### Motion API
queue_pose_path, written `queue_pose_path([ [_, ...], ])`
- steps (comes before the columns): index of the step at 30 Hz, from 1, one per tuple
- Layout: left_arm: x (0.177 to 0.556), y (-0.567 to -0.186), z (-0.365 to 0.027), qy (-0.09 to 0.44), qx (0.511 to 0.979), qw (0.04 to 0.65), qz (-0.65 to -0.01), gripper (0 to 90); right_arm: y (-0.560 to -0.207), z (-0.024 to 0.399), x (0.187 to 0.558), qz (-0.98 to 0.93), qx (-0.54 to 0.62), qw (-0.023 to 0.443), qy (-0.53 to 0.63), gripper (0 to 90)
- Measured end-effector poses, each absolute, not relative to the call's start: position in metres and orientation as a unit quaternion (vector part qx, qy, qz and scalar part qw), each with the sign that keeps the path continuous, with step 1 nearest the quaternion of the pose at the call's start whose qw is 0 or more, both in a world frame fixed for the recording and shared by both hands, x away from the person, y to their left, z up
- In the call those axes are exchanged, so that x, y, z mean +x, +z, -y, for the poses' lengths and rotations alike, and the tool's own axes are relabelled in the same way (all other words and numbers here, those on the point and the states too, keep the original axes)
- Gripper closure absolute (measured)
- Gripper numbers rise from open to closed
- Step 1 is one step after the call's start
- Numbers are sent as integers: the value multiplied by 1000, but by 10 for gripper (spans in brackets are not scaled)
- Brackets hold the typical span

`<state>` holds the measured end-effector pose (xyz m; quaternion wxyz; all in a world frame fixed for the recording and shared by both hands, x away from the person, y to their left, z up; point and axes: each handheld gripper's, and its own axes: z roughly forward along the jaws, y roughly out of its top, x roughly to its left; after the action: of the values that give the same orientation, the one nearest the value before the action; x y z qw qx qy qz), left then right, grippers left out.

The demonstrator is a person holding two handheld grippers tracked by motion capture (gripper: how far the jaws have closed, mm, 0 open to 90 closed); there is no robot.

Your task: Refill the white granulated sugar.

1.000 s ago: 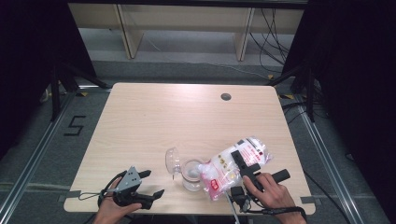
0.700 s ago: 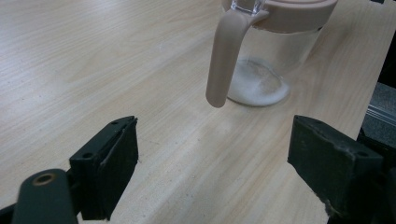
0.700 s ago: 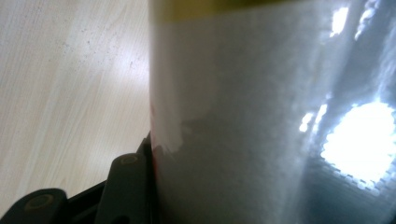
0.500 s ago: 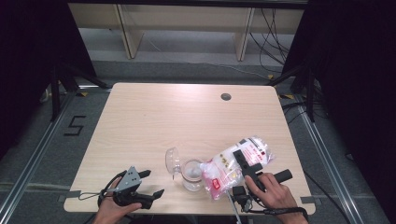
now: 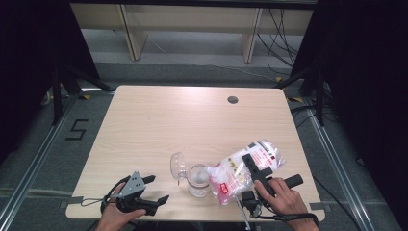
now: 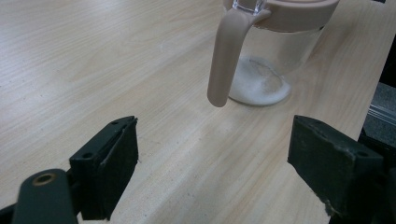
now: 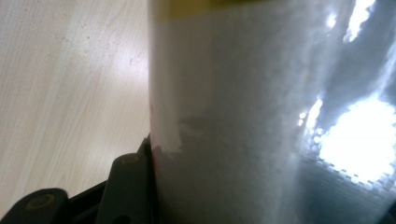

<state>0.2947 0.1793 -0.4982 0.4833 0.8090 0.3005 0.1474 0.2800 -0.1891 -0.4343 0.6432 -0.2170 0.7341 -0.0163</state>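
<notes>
My right gripper (image 5: 257, 175) has its jaws clamped on a clear plastic bag (image 5: 243, 171) of white grains, holding it tilted with its lower end at the mouth of the small glass jar (image 5: 198, 179). That jar stands near the front edge of the counter (image 5: 192, 120), its clear lid (image 5: 178, 166) flipped open to one side, and a layer of white grains (sugar or salt, I can't tell which) lies in its bottom. My left gripper (image 5: 156, 188) rests on the counter well to the jar's left, jaws wide apart and holding nothing. Up close the bag presses against my right inner pad (image 7: 130, 186).
</notes>
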Motion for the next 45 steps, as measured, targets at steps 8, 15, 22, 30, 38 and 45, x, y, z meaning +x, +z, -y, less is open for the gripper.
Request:
queue_pose_path([
  [8,295,-499,-179,146,809,485,-297,157,-438,183,279,-737,-217,640,-8,529],
  [15,295,-498,-179,146,810,484,-296,157,-438,186,279,-737,-208,643,-8,530],
  [22,295,-498,-179,145,810,485,-297,157,-439,186,278,-738,-214,640,-13,530],
  [30,294,-499,-178,144,810,486,-295,157,-440,181,280,-736,-224,639,-11,531],
  [38,294,-498,-178,145,811,484,-293,157,-438,187,279,-739,-205,641,-8,533],
  [45,293,-498,-177,143,809,483,-302,157,-440,179,278,-737,-226,636,-10,533],
])
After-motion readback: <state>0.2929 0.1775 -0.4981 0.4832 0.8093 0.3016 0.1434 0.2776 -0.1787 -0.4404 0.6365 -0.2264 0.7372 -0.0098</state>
